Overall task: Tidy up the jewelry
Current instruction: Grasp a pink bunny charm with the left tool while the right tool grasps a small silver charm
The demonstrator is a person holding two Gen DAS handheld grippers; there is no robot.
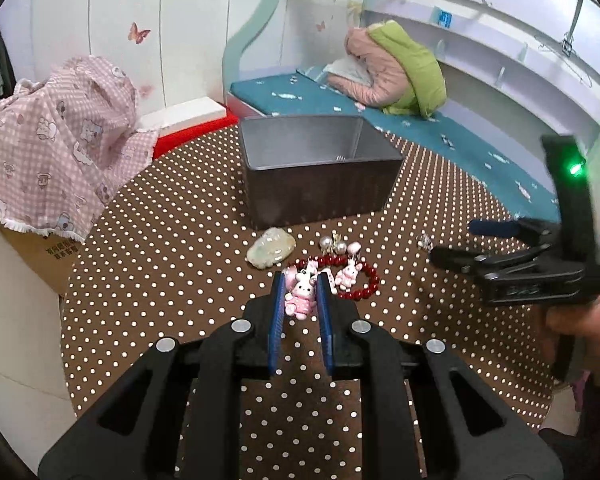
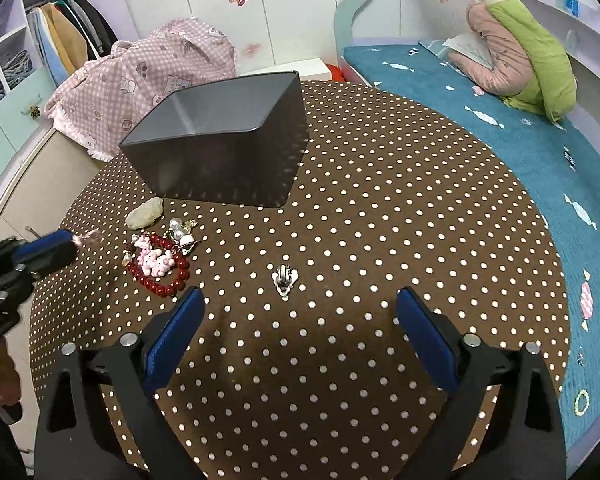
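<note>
Left tongs pinching a pink bunny charm, right tongs wide over the dotted table.

We see the left tongs [image 1: 300,292] closed narrow on the bunny charm [image 1: 300,295], which stands lengthwise between the blue pads, head toward the grey box [image 1: 320,184]. Just beyond lie the red bead bracelet [image 1: 364,284], a second bunny [image 1: 348,274], pearls [image 1: 334,245] and a pale stone [image 1: 270,253]. Our right tongs [image 2: 298,308] gape wide, empty; the small silver piece [image 2: 284,278] lies just ahead, between the tips, long axis running away from us.

Both wrist cameras angled down, close over the dotted table [image 1: 180,220], sharing the grey box [image 2: 220,168].
</note>
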